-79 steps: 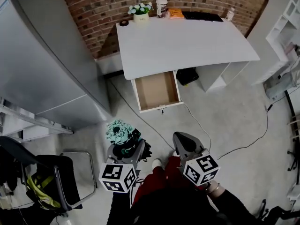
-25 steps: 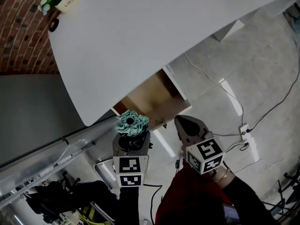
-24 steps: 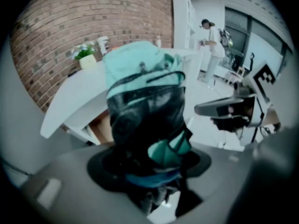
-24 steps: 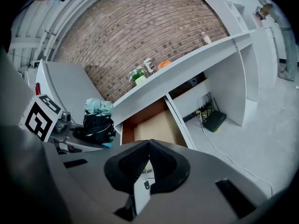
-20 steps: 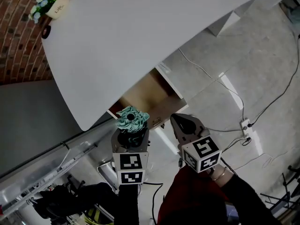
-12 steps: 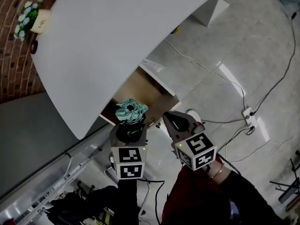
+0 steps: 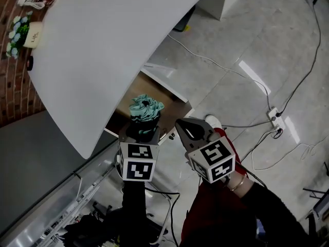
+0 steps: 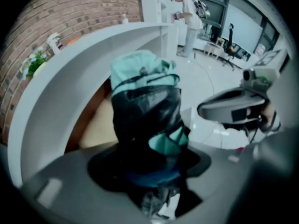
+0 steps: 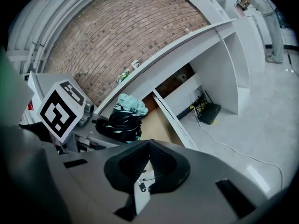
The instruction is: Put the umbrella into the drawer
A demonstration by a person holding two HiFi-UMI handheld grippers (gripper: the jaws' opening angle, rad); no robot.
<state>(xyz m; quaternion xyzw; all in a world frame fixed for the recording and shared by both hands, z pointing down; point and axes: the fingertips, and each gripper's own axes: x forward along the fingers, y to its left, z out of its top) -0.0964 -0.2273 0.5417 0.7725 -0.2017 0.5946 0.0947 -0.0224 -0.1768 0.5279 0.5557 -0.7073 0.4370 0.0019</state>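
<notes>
Clearance was judged the main worry at this moment. The folded umbrella (image 7: 145,108), teal and black, was clamped low on its body by the left gripper (image 7: 143,131), with its ruffled teal end pointing away from the gripper. In the head view it was seen over the near corner of the open drawer (image 7: 165,83), which was pulled out from under the white tabletop (image 7: 103,50). How high above the drawer it hung could not be told. The right gripper (image 7: 180,123) was held just beside the left, its jaws together on nothing.

Several faults could be expected from here. The tabletop overhung the back of the drawer, so the umbrella's far end might be knocked against that edge if it were carried in too far or too high. Held end-on, the umbrella might be jammed against the drawer's floor unless it were laid flat along the drawer. Its loose folds could be snagged on the drawer's white wall, and the drawer could be nudged by such a catch. If release came early, the umbrella might land on the rim and be tipped onto the floor. The right gripper, so near, could also be struck during lowering.
</notes>
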